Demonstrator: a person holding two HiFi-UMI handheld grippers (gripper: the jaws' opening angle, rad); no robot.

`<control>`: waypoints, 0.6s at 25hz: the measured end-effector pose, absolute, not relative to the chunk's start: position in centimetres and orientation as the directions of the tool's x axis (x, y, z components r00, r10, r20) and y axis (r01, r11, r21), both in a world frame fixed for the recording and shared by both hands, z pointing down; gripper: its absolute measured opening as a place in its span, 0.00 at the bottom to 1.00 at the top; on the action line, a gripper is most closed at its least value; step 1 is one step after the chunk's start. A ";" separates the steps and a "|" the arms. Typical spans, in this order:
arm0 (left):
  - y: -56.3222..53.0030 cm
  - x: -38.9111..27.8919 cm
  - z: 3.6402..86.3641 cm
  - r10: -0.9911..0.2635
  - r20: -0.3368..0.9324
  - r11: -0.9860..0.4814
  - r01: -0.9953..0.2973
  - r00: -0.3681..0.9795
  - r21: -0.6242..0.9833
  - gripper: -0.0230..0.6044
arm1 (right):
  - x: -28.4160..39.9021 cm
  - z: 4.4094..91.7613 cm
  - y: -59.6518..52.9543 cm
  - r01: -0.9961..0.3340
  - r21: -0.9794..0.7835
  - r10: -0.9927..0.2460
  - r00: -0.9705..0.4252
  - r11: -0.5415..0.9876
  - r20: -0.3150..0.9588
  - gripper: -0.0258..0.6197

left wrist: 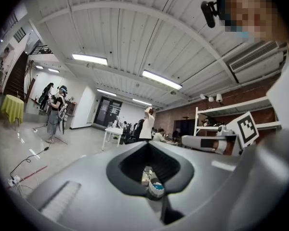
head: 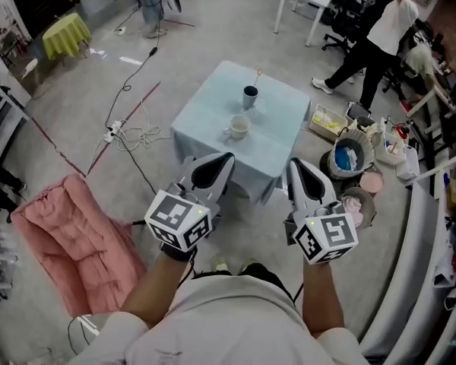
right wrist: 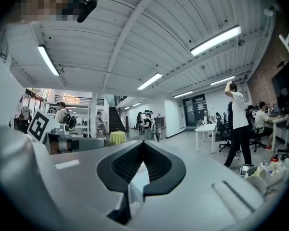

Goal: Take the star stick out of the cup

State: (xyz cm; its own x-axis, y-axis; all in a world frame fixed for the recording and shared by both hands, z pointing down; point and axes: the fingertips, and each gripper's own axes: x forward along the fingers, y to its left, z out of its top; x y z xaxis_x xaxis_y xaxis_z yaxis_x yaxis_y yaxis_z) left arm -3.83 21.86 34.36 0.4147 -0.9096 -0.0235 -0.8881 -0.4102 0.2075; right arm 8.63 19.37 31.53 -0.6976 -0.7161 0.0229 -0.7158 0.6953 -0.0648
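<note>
A small table with a pale blue cloth point(head: 213, 120) stands ahead of me in the head view. On it is a dark cup point(head: 250, 96) with a thin star stick point(head: 258, 77) rising out of it. A white mug point(head: 239, 126) sits nearer me. Both grippers hover short of the table's near edge, well apart from the cup. My left gripper point(head: 228, 158) point(left wrist: 147, 144) is shut with nothing in it. My right gripper point(head: 292, 163) point(right wrist: 143, 143) is likewise shut and empty. Both gripper views point up at the ceiling and room, so the cup does not show there.
A pink cushioned seat point(head: 68, 234) lies on the floor at the left. Cables and a power strip point(head: 125, 131) run left of the table. Baskets of clutter point(head: 351, 157) crowd its right side. A person in a white shirt point(head: 384, 29) stands at the back right.
</note>
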 end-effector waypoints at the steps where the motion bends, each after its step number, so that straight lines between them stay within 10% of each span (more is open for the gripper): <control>1: 21.8 -4.4 34.5 -0.912 -0.019 -0.405 -0.890 0.410 0.210 0.05 | 8.4 31.7 19.3 -0.719 -0.072 -0.719 -0.695 0.692 0.026 0.06; 15: 17.7 -8.5 36.5 -0.924 0.029 -0.364 -0.902 0.381 0.230 0.05 | 5.3 33.4 14.4 -0.712 -0.120 -0.712 -0.701 0.692 0.055 0.06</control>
